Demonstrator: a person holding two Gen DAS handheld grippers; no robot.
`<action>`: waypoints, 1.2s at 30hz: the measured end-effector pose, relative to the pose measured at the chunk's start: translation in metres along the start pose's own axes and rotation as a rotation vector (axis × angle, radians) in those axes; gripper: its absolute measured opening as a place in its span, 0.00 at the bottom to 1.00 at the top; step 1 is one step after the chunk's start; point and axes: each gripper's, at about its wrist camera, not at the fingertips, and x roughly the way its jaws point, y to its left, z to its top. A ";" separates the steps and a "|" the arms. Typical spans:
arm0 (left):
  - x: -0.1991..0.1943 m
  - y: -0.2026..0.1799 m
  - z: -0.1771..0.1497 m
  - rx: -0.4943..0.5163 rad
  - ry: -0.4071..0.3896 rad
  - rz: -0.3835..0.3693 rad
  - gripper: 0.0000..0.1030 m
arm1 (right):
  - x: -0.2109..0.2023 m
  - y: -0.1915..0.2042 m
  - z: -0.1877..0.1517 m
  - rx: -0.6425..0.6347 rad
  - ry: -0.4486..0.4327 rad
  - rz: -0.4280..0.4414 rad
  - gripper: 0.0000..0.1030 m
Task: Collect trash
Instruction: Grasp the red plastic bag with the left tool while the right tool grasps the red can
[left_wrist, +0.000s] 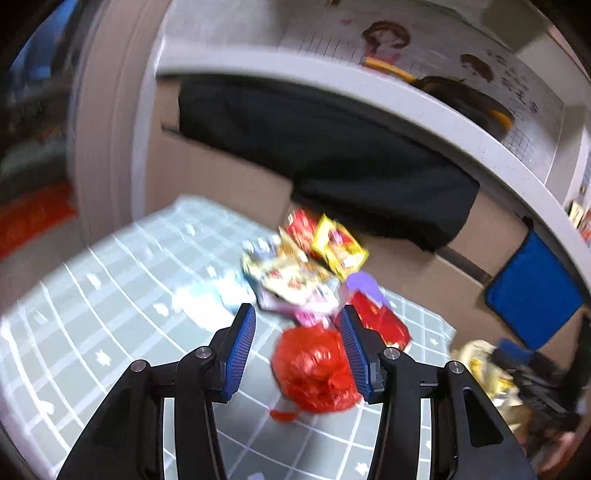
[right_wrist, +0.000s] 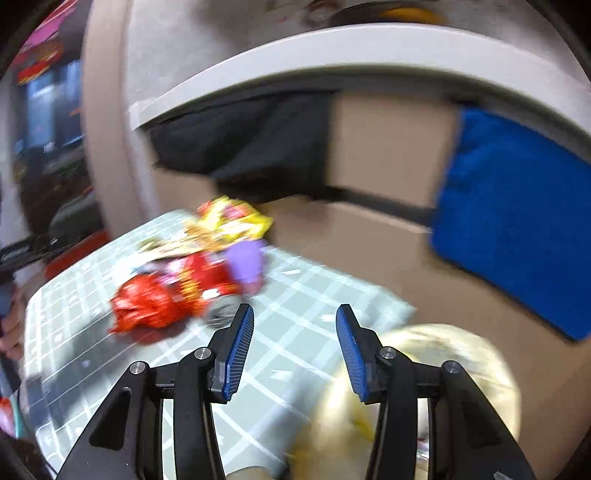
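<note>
A pile of trash lies on a low table with a pale green checked cloth (left_wrist: 92, 314): a crumpled red plastic bag (left_wrist: 314, 369), a red packet (left_wrist: 384, 325), a yellow packet (left_wrist: 340, 247), a purple piece (left_wrist: 364, 286) and other wrappers (left_wrist: 284, 273). My left gripper (left_wrist: 297, 321) is open, its fingers on either side of the red bag, just above it. My right gripper (right_wrist: 294, 319) is open and empty above the cloth (right_wrist: 295, 295), right of the pile (right_wrist: 192, 280). Both views are blurred.
A pale bin with trash inside (right_wrist: 424, 387) stands at the table's right edge, below the right gripper. Behind the table are cardboard boxes (left_wrist: 221, 177), dark cloth (left_wrist: 332, 155), a blue cloth (left_wrist: 532, 295) and a white shelf edge (left_wrist: 369, 88).
</note>
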 end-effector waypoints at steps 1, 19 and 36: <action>0.011 0.005 -0.002 -0.020 0.047 -0.052 0.47 | 0.007 0.007 0.001 -0.011 0.008 0.016 0.43; 0.115 0.017 -0.034 -0.064 0.365 -0.202 0.72 | 0.091 0.016 0.020 0.071 0.110 0.201 0.43; 0.016 0.028 -0.027 0.004 0.108 -0.096 0.51 | 0.180 0.043 0.040 0.058 0.248 0.262 0.44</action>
